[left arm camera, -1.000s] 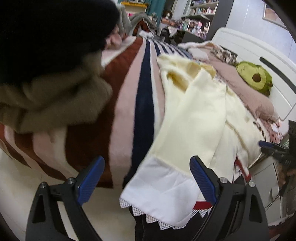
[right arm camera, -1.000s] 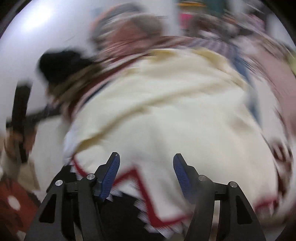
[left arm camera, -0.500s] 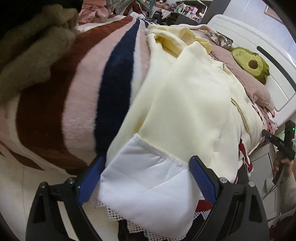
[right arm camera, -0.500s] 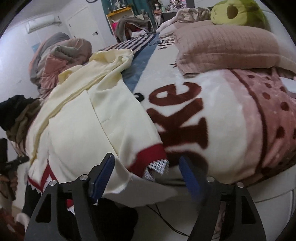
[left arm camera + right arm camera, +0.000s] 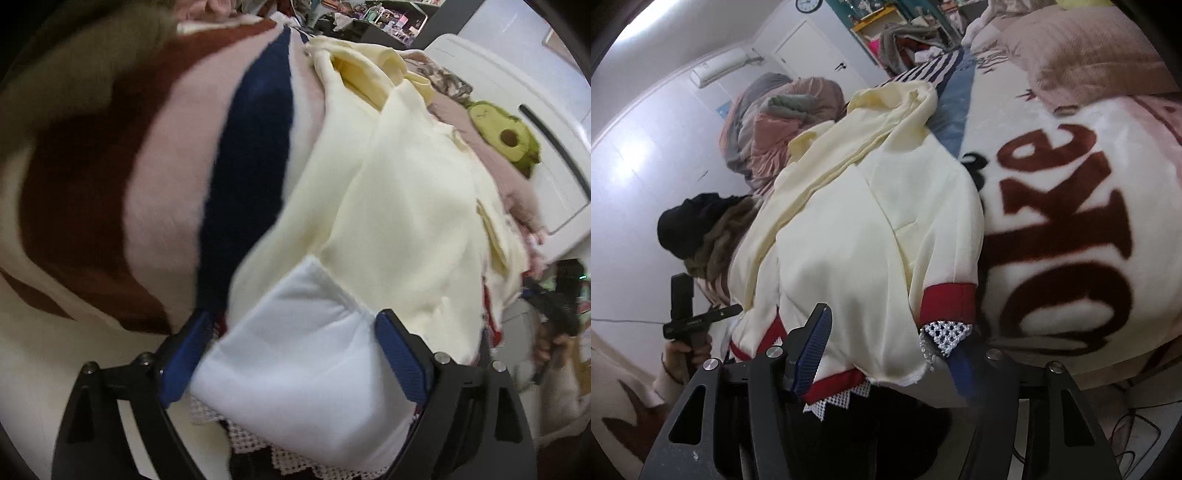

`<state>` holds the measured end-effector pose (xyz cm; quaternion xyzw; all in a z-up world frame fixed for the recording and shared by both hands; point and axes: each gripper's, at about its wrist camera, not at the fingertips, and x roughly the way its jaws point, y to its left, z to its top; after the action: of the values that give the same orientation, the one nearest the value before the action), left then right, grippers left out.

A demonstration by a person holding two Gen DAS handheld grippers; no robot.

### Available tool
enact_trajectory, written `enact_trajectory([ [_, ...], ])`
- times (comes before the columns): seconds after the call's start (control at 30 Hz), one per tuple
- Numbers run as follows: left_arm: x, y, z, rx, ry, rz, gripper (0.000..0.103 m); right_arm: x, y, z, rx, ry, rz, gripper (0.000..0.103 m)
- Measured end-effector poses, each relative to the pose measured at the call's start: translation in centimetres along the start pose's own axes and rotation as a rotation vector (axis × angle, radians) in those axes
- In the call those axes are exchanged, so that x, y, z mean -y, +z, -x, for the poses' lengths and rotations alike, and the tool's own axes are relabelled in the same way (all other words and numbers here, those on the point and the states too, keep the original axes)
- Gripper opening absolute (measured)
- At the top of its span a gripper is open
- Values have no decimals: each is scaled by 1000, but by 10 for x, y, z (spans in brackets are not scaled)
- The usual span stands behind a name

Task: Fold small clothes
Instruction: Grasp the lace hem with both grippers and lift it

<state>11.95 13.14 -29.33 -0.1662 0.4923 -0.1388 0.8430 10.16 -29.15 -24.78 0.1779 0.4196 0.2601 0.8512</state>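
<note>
A cream hooded garment (image 5: 406, 206) with red bands and white lace trim lies spread on the bed and hangs over its near edge; it also shows in the right wrist view (image 5: 871, 229). My left gripper (image 5: 291, 354) is open, its blue pads on either side of the garment's white lining panel (image 5: 303, 365). My right gripper (image 5: 886, 354) is open around the hem corner (image 5: 897, 369), by the red cuff (image 5: 949, 302) with lace.
A striped fleece blanket (image 5: 147, 177) covers the bed, printed with brown letters (image 5: 1082, 229). An avocado plush (image 5: 506, 136) lies by the white headboard (image 5: 535, 122). A pile of clothes (image 5: 775, 122) and a black and olive bundle (image 5: 698, 232) sit at the far edge.
Both grippers have moved in closer to the garment's hanging edge. The right gripper now straddles the hem corner, and its jaws stand a little narrower than before.
</note>
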Motion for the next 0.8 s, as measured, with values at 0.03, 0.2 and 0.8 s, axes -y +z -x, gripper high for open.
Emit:
enact_trajectory([
  [0.03, -2, 0, -2, 0, -15, 14, 88, -1, 0, -3, -13, 5, 3, 55],
  [0.2, 3, 0, -5, -7, -93, 30, 85, 5, -5, -24, -137, -40, -13, 57],
  [0.8, 21, -1, -10, -44, -193, 7, 68, -1, -9, -64, -197, 137, -15, 51],
])
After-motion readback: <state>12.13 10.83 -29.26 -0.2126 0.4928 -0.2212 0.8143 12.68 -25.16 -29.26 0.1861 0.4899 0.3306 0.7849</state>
